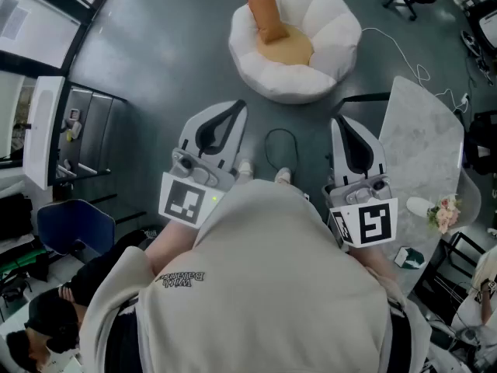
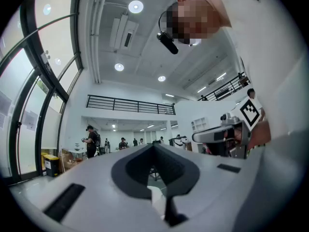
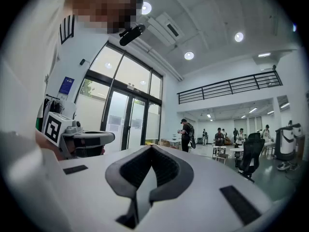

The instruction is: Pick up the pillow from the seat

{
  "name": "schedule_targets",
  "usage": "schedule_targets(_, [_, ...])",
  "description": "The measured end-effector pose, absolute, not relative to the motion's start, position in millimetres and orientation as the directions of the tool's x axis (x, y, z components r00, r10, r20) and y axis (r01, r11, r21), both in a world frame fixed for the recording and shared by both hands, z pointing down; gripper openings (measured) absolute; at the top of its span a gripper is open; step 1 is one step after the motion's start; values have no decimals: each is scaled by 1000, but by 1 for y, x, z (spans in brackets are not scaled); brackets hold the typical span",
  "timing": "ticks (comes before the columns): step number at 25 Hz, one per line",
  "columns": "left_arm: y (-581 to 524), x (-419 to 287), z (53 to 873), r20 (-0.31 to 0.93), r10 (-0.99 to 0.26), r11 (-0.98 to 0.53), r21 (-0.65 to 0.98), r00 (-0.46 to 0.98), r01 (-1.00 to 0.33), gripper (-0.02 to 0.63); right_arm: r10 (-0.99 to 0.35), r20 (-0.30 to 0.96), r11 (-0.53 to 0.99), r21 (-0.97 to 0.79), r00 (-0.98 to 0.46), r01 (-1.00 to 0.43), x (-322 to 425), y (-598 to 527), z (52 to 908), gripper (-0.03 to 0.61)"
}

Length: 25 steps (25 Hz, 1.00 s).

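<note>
Pillow (image 1: 266, 15): orange, plump rectangle propped at the 10 o'clock side of the white round seat (image 1: 335, 33) on the floor, long axis roughly 11-to-5 | well apart, toward 12 o'clock of both tools | left hand-held gripper (image 1: 239, 107) judged nearer, clenched, empty | right hand-held gripper (image 1: 339, 120) clenched, empty

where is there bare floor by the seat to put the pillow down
Bare floor lies left of the seat, between it and the dark cabinet. In front of the seat lies a black cable loop. The right is crowded: a white cable, then the marble table.
</note>
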<state>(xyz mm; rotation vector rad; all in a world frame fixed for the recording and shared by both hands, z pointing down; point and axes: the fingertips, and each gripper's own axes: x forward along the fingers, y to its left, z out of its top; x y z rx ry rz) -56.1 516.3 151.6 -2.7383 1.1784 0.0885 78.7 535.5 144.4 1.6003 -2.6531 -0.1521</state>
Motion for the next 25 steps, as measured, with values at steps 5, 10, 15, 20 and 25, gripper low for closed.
schedule_targets(5, [512, -58, 149, -123, -718, -679, -94, 685, -728, 9, -883, -10, 466, 102, -469, -879, 78, 531, 148, 9])
schedule_targets(10, [510, -56, 150, -119, -719, -679, -96, 685, -728, 10, -883, -11, 466, 97, -469, -879, 79, 530, 149, 9])
schedule_targets(15, [510, -48, 151, -116, -718, -679, -98, 686, -727, 9, -888, -25, 457, 74, -459, -887, 89, 528, 149, 9])
schedule_targets(20, [509, -37, 155, -105, -721, -676, -108, 685, -729, 9, -887, -16, 461, 49, -462, -886, 101, 527, 156, 9])
schedule_targets(25, [509, -22, 162, -91, -731, -668, -107, 677, -736, 9, -881, -15, 472, 36, -473, -881, 116, 528, 163, 9])
